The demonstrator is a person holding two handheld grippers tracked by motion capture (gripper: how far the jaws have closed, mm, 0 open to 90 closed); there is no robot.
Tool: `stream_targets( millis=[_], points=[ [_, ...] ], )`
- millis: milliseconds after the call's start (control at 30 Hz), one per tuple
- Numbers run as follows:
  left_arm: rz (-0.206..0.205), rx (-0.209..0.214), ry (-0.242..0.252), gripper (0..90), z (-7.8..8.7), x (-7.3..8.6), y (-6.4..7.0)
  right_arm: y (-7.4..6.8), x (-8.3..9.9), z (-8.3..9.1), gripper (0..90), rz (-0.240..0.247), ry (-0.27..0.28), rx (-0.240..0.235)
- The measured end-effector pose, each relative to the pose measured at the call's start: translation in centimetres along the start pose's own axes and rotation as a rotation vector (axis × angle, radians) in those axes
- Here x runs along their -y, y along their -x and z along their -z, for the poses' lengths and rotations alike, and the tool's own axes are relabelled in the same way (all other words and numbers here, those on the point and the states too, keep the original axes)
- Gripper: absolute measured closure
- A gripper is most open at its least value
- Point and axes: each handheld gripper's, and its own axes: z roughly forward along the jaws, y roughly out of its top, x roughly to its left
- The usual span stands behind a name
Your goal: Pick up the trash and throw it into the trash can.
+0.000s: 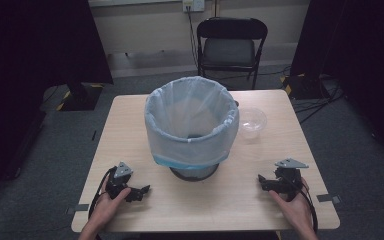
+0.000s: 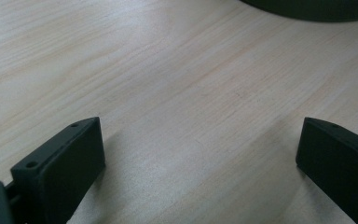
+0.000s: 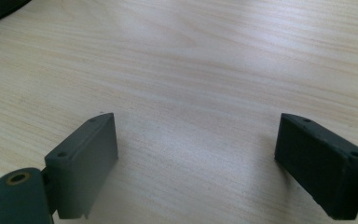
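A dark bin [image 1: 192, 172] lined with a pale blue bag [image 1: 191, 120] stands in the middle of the wooden table [image 1: 130, 120]. A clear plastic bowl [image 1: 252, 121] sits just right of it. My left gripper [image 1: 142, 192] rests on the table at the front left, held by a hand, open with nothing between its jaws [image 2: 200, 154]. My right gripper [image 1: 262, 181] rests at the front right, also open and empty [image 3: 198, 149]. The bin's dark base edge [image 2: 317, 9] shows at the top of the left gripper view.
A black folding chair [image 1: 230, 45] stands beyond the table's far edge. Black curtains hang at both sides, with cables on the floor at the right. Tape marks [image 1: 330, 198] sit near the table's front corners.
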Motion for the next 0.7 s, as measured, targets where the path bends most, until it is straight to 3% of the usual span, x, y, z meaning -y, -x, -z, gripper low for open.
stream_targets(
  millis=[233,367,433,533,600,700],
  points=[
    [-0.001,0.000,-0.001,0.4,0.0,0.0,0.0,0.0,0.0,0.1,14.0,0.007,-0.001,-0.010],
    [-0.001,0.000,-0.001,0.4,0.0,0.0,0.0,0.1,-0.7,0.2,19.7,0.007,-0.044,-0.032],
    [-0.001,0.000,-0.001,0.4,0.0,0.0,0.0,0.1,-1.3,0.3,20.3,-0.004,-0.057,-0.091],
    [-0.001,0.000,-0.001,0.4,0.0,0.0,0.0,-0.3,-2.8,1.0,18.9,0.046,-0.006,-0.098],
    [-0.001,0.000,-0.001,0.4,0.0,0.0,0.0,-0.3,-3.6,1.0,18.1,0.038,0.005,-0.122],
    [-0.001,0.000,-0.001,0.4,0.0,0.0,0.0,-0.1,-5.1,0.7,20.1,0.046,-0.004,-0.120]
  ],
)
